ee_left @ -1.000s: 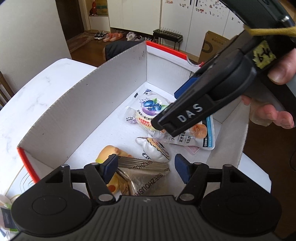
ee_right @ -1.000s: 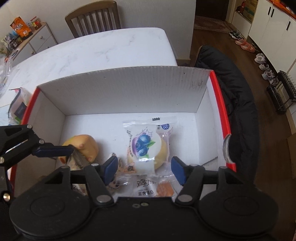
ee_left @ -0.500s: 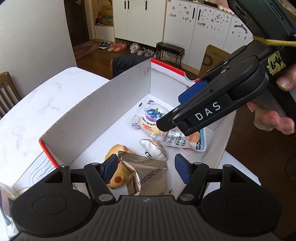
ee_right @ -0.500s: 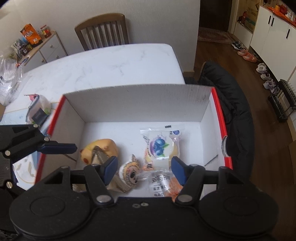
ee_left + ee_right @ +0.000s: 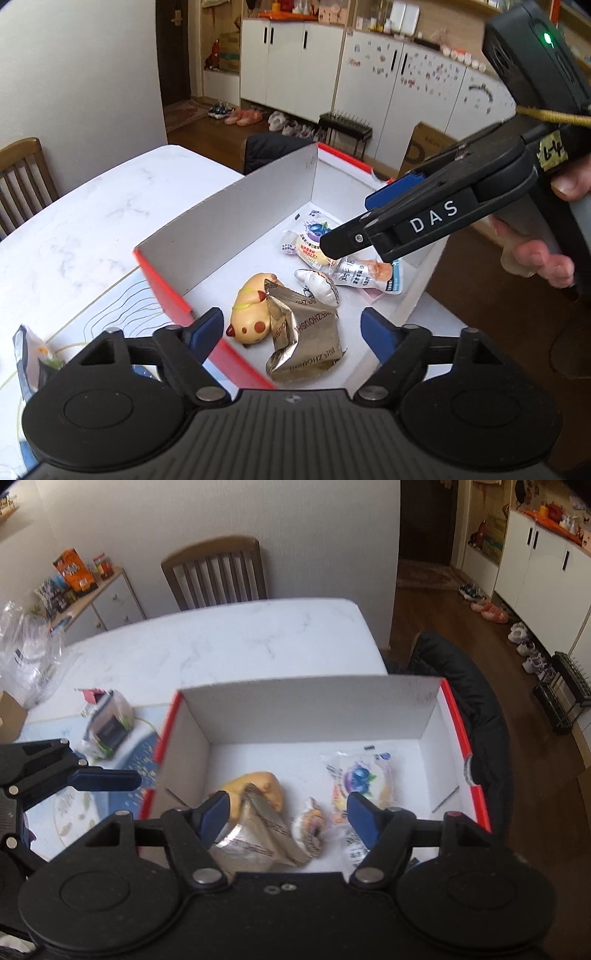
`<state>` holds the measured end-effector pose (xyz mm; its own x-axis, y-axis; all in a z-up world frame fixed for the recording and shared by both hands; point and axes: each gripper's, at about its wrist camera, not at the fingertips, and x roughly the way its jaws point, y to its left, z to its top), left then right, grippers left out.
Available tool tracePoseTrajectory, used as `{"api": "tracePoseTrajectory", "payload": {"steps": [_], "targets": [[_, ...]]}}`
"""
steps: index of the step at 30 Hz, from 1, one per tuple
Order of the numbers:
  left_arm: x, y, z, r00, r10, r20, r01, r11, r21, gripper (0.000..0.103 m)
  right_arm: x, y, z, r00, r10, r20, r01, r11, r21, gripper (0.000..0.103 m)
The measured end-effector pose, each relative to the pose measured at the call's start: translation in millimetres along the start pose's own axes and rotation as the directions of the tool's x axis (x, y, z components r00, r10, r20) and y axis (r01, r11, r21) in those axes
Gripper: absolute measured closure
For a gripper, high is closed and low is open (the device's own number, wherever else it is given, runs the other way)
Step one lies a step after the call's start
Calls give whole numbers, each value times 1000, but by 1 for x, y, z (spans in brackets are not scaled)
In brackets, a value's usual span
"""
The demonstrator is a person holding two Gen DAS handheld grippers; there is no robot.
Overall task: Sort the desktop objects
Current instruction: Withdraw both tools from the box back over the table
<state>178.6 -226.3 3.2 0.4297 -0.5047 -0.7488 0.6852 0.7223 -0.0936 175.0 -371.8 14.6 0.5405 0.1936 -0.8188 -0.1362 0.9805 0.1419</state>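
Observation:
A white cardboard box [image 5: 236, 225] with red edges holds a yellow plush toy [image 5: 251, 314], a silver foil packet [image 5: 306, 343], a small white figure [image 5: 319, 286], a blueberry bun packet [image 5: 310, 243] and a clear packet [image 5: 369, 275]. My left gripper [image 5: 291, 328] hovers above the box's near end. Its jaws are opening with nothing between them. My right gripper [image 5: 354, 225], held by a hand, hangs over the box from the right. In its own view the right gripper [image 5: 288, 808] is opening, empty, above the foil packet [image 5: 258, 834] and the yellow toy [image 5: 266, 786].
The box [image 5: 314, 709] sits at the edge of a white marble table [image 5: 240, 635]. A plastic-wrapped item [image 5: 107, 723] lies on a patterned mat left of the box. A crumpled clear bag [image 5: 26, 657], a wooden chair [image 5: 218, 572] and a dark jacket [image 5: 472, 701] surround the table.
Both grippers have lifted up and back from the box, so more of the box and table shows. Both pairs of jaws stand wider. The items in the box have not moved.

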Motion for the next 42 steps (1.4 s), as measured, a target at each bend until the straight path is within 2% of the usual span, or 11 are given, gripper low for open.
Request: {"api": "tracePoseTrajectory", "payload": {"steps": [8, 9, 11, 22, 31, 36, 42], "targets": [[-42, 28, -26, 998, -22, 53, 24, 999, -25, 16, -7, 49, 1, 999, 16, 30, -16, 1000, 4, 32], [-48, 32, -30, 998, -28, 65, 30, 999, -25, 8, -7, 56, 2, 999, 18, 33, -18, 1000, 0, 32], [-59, 40, -37, 996, -25, 87, 28, 999, -23, 0, -7, 71, 3, 999, 28, 39, -27, 1000, -11, 32], [-105, 106, -87, 996, 10, 92, -4, 998, -71, 0, 14, 153, 13, 998, 43, 43, -42, 999, -34, 32], [-132, 163, -128, 993, 86, 81, -76, 990, -117, 0, 44, 212, 24, 999, 35, 26, -34, 998, -53, 32], [-140, 190, -153, 986, 150, 69, -138, 978, -156, 0, 66, 237, 33, 1000, 19, 12, -18, 998, -67, 32], [-132, 226, -186, 976, 217, -13, -214, 948, -236, 0, 96, 256, 40, 1000, 5, -23, -7, 996, -84, 32]]}}
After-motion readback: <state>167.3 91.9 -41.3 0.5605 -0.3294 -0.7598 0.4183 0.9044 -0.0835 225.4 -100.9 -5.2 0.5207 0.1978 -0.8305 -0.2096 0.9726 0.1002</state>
